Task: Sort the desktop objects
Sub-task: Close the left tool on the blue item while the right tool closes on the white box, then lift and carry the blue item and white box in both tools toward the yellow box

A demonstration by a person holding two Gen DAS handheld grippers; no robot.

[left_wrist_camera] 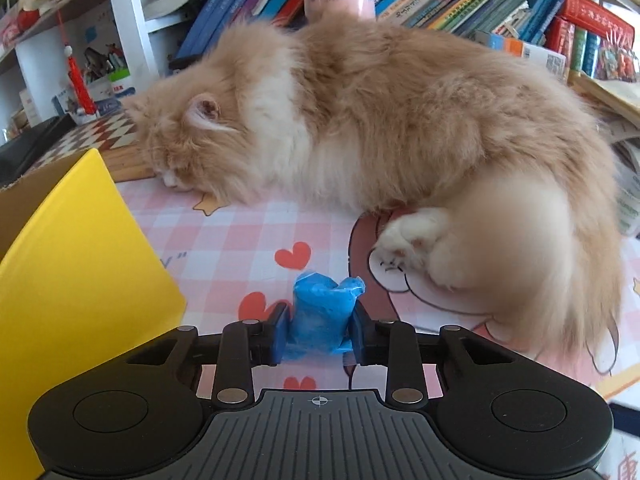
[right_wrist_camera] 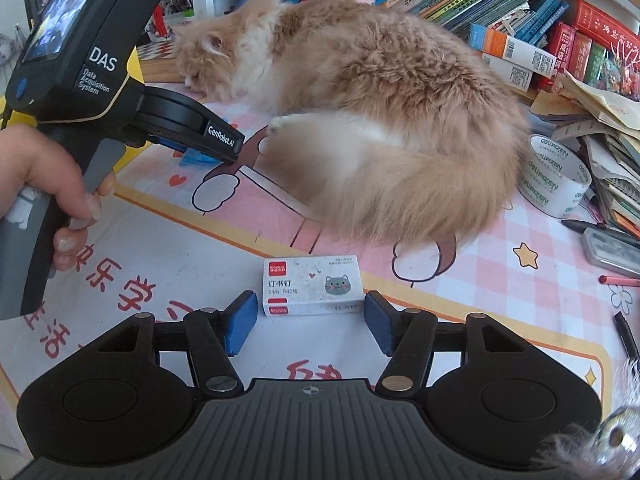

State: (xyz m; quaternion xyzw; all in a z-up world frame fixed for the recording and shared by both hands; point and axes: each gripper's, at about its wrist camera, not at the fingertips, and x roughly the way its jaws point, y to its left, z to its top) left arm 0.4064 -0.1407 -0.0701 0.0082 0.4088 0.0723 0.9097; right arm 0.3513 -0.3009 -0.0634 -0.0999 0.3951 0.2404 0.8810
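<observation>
Left wrist view: the left claw [left_wrist_camera: 319, 330] is seen pinching a crumpled blue wad [left_wrist_camera: 322, 316], apparently soft plastic film, just above the pink checked desk [left_wrist_camera: 224, 240] beside a yellow box [left_wrist_camera: 76, 280]. The wad is judged light, yielding and safely held at mid-body. In the right wrist view, the right claw [right_wrist_camera: 306, 322] is spread around a white staple box [right_wrist_camera: 314, 285] lying flat on the desk. The box is judged small, stiff cardboard, best taken across its short ends. A fluffy cat [right_wrist_camera: 360, 120] lies near.
</observation>
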